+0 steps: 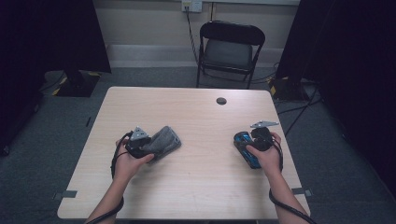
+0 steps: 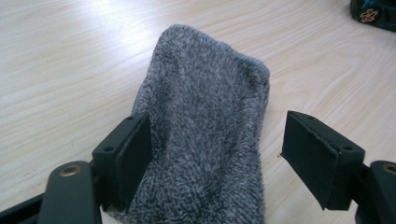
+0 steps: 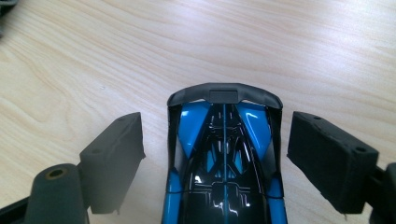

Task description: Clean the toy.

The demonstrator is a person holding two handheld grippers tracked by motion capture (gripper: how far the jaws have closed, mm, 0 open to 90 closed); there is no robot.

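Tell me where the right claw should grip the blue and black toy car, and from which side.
Grip the toy car across its narrow body, just behind the black end bar, one pad on each flank. Come in along its length from the person's side, as the right claw is lined up: its open jaws already straddle the car, clear of both sides.

Fuzzy grey cloth (image 2: 205, 126); glossy plastic toy car (image 3: 224, 163); wood-grain table (image 1: 196, 112).

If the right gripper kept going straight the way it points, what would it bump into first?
Probably the blue toy car. It lies between the right gripper's open jaws, nose pointing ahead. Beyond the car there is bare table as far as the picture shows.
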